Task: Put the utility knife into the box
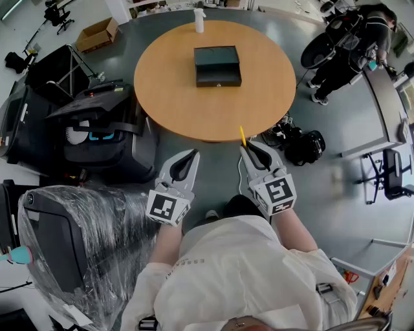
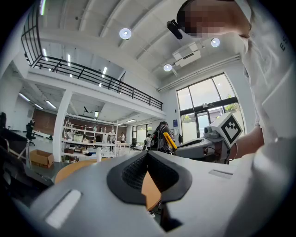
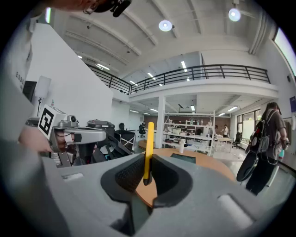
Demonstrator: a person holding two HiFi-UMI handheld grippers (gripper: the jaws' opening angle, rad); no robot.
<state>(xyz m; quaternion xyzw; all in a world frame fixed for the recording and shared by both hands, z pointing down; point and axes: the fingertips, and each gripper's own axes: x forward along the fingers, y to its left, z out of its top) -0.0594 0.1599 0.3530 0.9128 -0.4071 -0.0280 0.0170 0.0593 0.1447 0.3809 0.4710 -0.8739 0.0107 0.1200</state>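
A yellow utility knife [image 1: 242,136] [image 3: 148,152] sticks up from my right gripper [image 1: 248,150] [image 3: 146,173], which is shut on it just short of the round table's near edge. From the left gripper view the knife [image 2: 169,140] shows at the right. The dark box [image 1: 217,65] [image 3: 183,158] lies open on the wooden table [image 1: 168,84], past its middle. My left gripper [image 1: 192,157] [image 2: 148,159] is shut with nothing in it, level with the right one and to its left.
A white spray bottle [image 1: 199,19] stands at the table's far edge. A black case [image 1: 97,139] and a plastic-wrapped chair [image 1: 71,239] sit to the left. A person [image 1: 349,45] stands at the far right, a black bag [image 1: 304,145] on the floor nearby.
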